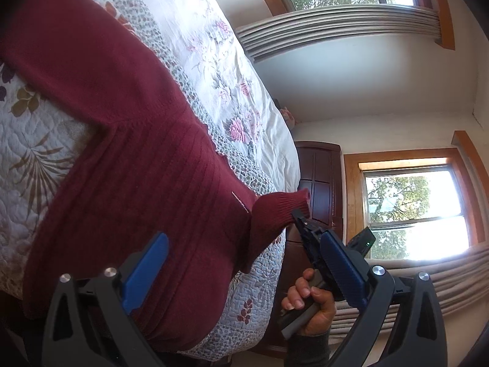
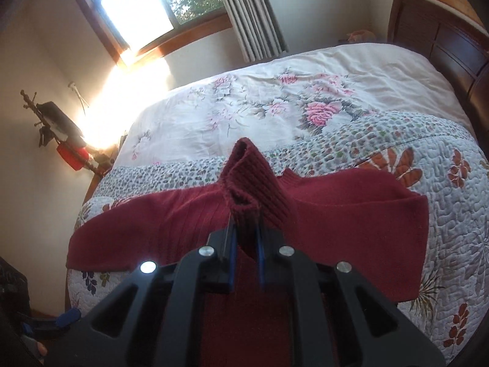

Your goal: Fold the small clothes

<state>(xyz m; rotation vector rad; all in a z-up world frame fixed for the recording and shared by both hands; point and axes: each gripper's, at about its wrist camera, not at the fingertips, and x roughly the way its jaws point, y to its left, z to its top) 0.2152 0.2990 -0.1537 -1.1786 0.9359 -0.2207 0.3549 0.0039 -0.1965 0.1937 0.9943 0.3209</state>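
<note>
You are lifting the ribbed cuff (image 2: 244,180) of a maroon sweater (image 1: 122,153) with your right tool (image 2: 244,238), its blue pads pressed together on the knit, while the garment is lying spread across the quilted floral bedspread (image 2: 443,214) near the foot of the bed. In the left wrist view, your left tool (image 1: 244,263) is hovering over the sweater's body with its jaws wide apart and nothing between them; beyond it your right hand (image 1: 308,302) is gripping the other tool's handle as the cuff is rising off the quilt.

The sweater is looking soft, limp and light, a loose knit that will likely drape and stretch rather than hold a crease, and the quilt beneath may drag on it. The ribbed bands at cuff and hem seem the firmest places to pinch; a hold on the thin middle fabric would probably bunch. The sleeve appears ready to be carried across the body, with the left tool free to pin the shoulder.
</note>
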